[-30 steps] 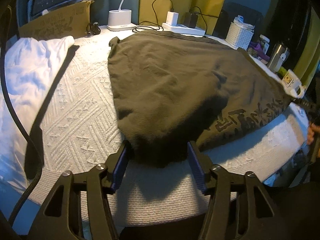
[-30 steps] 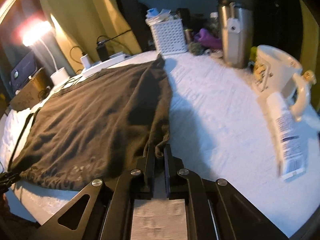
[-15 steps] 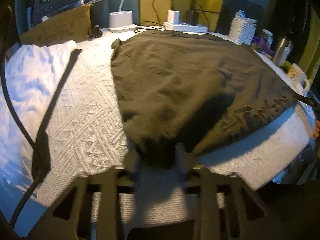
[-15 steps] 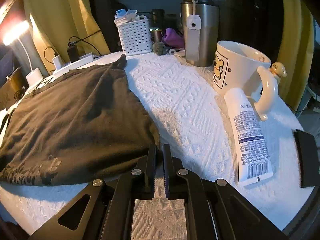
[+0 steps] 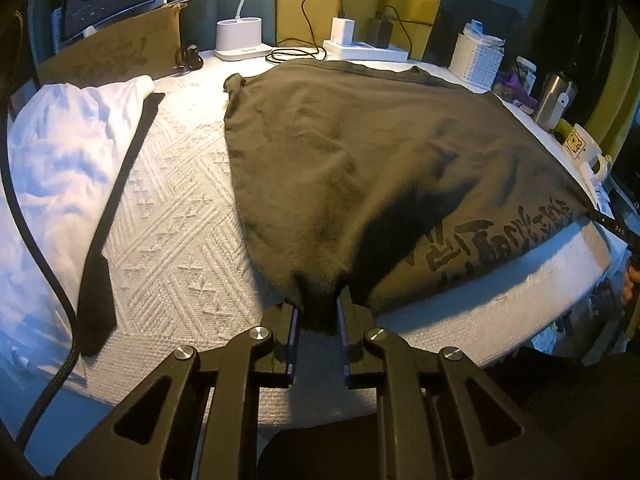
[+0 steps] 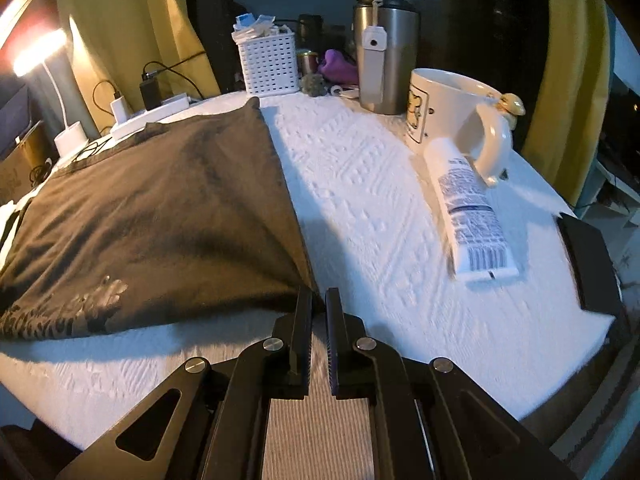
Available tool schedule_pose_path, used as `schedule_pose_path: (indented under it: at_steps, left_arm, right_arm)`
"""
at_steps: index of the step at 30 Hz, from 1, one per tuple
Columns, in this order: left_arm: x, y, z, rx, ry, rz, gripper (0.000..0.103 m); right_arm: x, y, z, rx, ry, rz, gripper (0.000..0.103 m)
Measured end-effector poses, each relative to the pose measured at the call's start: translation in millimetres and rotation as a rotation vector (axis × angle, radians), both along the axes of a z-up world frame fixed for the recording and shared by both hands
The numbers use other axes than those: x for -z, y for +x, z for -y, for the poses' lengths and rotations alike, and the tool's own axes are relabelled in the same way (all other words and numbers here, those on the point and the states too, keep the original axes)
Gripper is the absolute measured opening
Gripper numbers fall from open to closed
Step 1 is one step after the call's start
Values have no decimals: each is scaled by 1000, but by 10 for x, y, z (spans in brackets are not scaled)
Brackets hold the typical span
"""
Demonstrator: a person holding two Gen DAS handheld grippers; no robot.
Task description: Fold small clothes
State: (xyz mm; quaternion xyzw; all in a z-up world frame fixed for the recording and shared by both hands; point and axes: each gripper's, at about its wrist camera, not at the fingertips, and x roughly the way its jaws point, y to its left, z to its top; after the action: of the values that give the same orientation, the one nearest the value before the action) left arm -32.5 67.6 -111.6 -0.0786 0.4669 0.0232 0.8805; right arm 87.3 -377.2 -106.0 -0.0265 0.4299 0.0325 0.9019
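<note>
My left hand-held gripper (image 5: 317,312) is clenched on a bunched near corner of the dark olive t-shirt (image 5: 360,168), cloth gathered between the two fingers at the near edge of the counter (image 5: 168,216). My right hand-held gripper (image 6: 319,300) is pinched nearly closed on the shirt's other near corner, the hem edge caught between the fingers right at the tips. The t-shirt (image 6: 152,208) lies spread flat across the middle of the counter (image 6: 380,208), which has a white textured cover; black print (image 5: 500,236) shows along the shirt's near right hem in the left view. Left of the shirt sits a rumpled white cloth (image 5: 60,152) with a black strap (image 5: 116,216) lying along its right side, and a black braided cable (image 5: 36,248) runs over the cloth toward the near left. Far edge: cardboard box (image 5: 116,52), white lamp base (image 5: 239,38), power strip (image 5: 366,50) with chargers plugged in, white perforated basket (image 6: 269,65). Right of the shirt, apart from it on the bare cover: steel tumbler (image 6: 384,60) far, white mug (image 6: 456,116) just near of it, and a white tube (image 6: 468,204) lying flat with its far end touching the mug's handle. A black flat thing (image 6: 588,264) lies at the right edge, can't tell what. Lamp (image 6: 36,50) is lit at far left in the right view. Yellow curtain (image 6: 116,20) behind.
</note>
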Motion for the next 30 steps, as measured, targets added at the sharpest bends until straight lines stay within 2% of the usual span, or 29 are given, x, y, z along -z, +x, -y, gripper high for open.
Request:
schedule_pose_path:
  at_steps: [6, 8, 9, 10, 13, 14, 15, 16, 17, 21, 25, 30]
  left_arm:
    - [48, -22, -65, 36, -31, -40, 19]
    - [20, -21, -136, 25, -51, -48, 28]
    - [6, -22, -179, 14, -50, -46, 40]
    - [-14, -32, -238, -3, -52, -39, 52]
    - [-70, -45, -434, -54, -73, -18, 55]
    - [-78, -29, -471, -66, -72, -15, 56]
    - [-85, 7, -504, -77, -65, -15, 57]
    - [-84, 37, -515, -79, -57, -17, 58]
    - [-88, 75, -517, -78, -48, -17, 58]
    - [-200, 198, -551, -64, -35, 24, 58]
    - [-337, 317, -691, -83, -63, 78, 58]
    - [-273, 643, -880, -146, -43, 58, 58]
  right_arm:
    - [-32, -88, 6, 13, -38, -23, 6]
    - [-47, -65, 14, 47, -110, -33, 6]
    - [-59, -54, 36, 67, -138, -36, 6]
    - [-94, -40, 72, 81, -137, -34, 11]
    - [-173, -21, 101, 87, -138, -19, 18]
    - [-193, -3, 86, 84, -139, -16, 24]
    - [-219, 34, 60, 79, -128, -11, 52]
    - [-237, 55, 39, 75, -114, -3, 86]
    - [-278, 86, -3, 65, -90, 22, 93]
    - [-333, 240, -189, 32, -82, 41, 93]
    - [-329, 437, -384, 6, -85, 25, 93]
    - [-299, 732, -664, -56, -65, 10, 93]
